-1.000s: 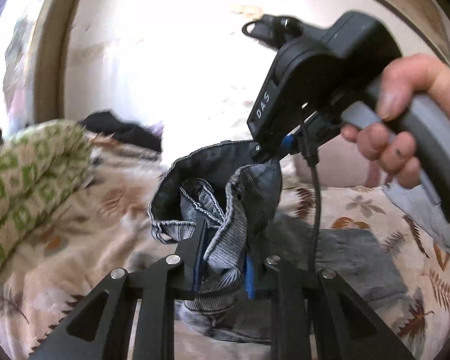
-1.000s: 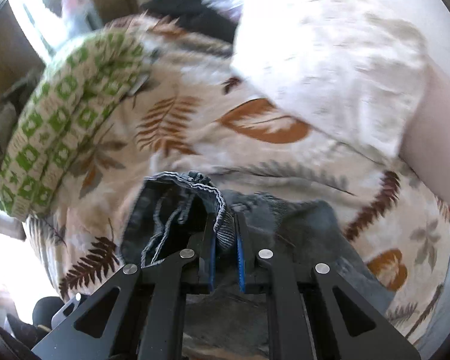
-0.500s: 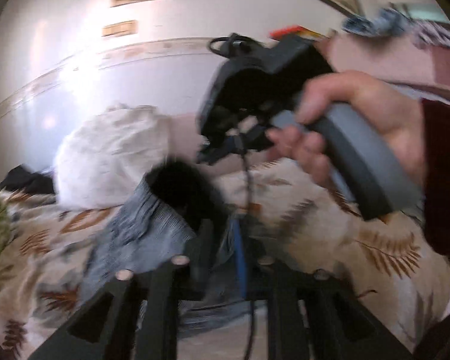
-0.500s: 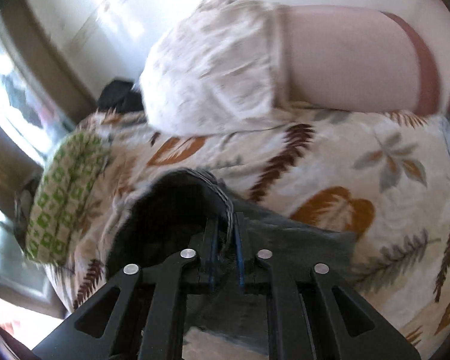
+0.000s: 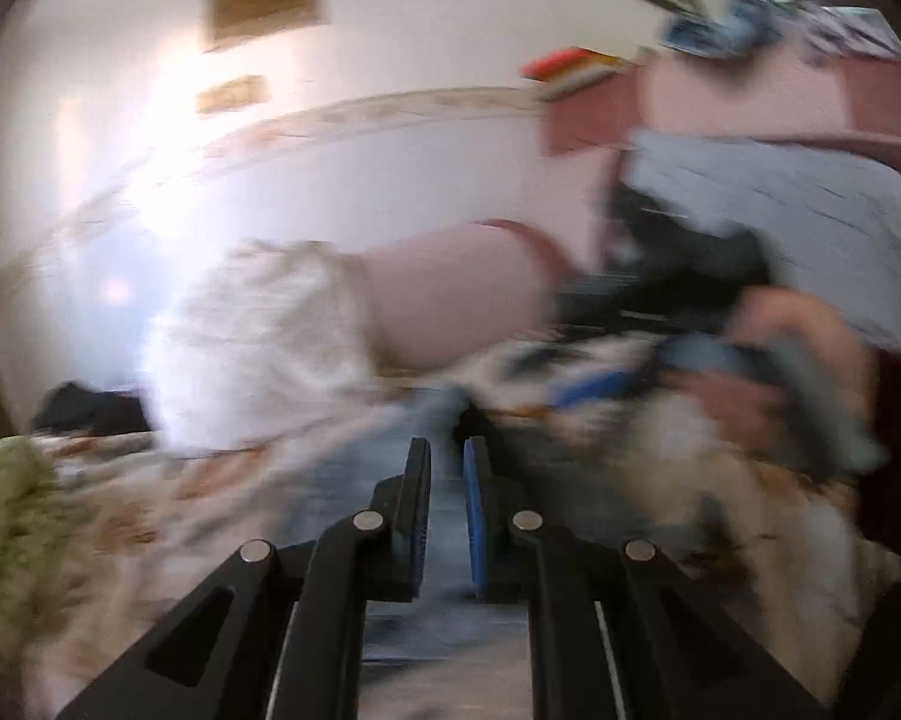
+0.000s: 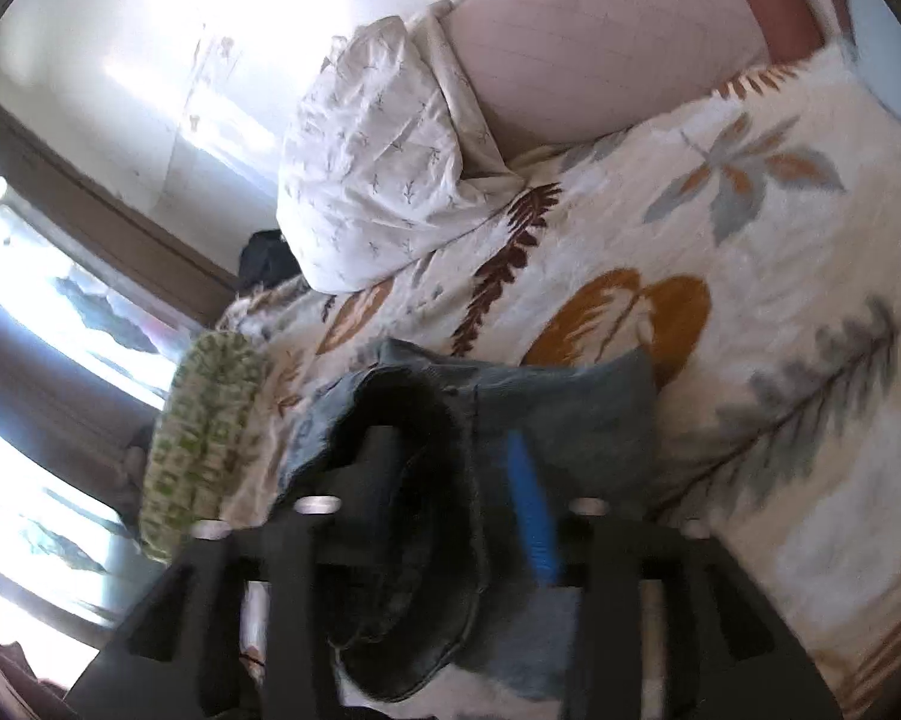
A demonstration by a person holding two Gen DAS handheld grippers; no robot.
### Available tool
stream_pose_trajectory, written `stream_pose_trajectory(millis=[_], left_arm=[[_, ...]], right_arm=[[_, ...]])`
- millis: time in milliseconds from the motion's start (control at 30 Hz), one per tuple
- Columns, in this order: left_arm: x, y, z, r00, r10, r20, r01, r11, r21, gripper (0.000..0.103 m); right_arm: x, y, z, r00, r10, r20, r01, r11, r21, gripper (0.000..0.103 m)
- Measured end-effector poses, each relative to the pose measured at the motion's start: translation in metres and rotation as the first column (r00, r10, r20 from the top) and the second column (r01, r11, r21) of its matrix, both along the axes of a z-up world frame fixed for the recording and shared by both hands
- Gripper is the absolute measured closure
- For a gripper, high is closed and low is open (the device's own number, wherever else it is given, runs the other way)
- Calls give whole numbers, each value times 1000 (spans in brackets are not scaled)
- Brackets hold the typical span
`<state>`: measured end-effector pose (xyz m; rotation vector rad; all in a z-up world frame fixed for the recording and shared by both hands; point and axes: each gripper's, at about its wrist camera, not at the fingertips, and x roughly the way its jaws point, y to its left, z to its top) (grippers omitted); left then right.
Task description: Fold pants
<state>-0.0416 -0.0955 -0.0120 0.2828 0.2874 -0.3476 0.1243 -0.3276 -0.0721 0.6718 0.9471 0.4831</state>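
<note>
Letting go is the step in hand: the right gripper has its jaws opening, and the pants sit loosely between them, with a dark rolled edge of denim draped over the near jaw. The blue pad is bare and does not press on the cloth. The pants lie on the bed, on a cover with big leaf prints, near the bottom middle of the right wrist view.

The left gripper has its jaws close together. Blue cloth shows in the thin gap, but that view is very blurry, so I cannot tell for sure that the pads pinch it.

The fold looks partly done, I think. Next, the right gripper needs to pull clear without dragging the cloth, and then the fold needs patting flat.

A white pillow and a pink pillow lie at the far end of the bed. A green patterned pillow sits to the left, just beside the pants. It could get in the way if the cloth is spread out that way.
</note>
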Motion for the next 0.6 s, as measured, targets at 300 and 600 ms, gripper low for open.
stream_pose_trajectory(millis=[300, 600], left_arm=[[95, 126, -19, 943, 210, -257, -246, 962, -118, 90], [124, 86, -79, 875, 34, -484, -97, 990, -105, 90]], right_arm=[[-42, 48, 31, 997, 43, 65, -53, 984, 168, 34], [-34, 108, 17, 993, 62, 99, -66, 997, 39, 67]])
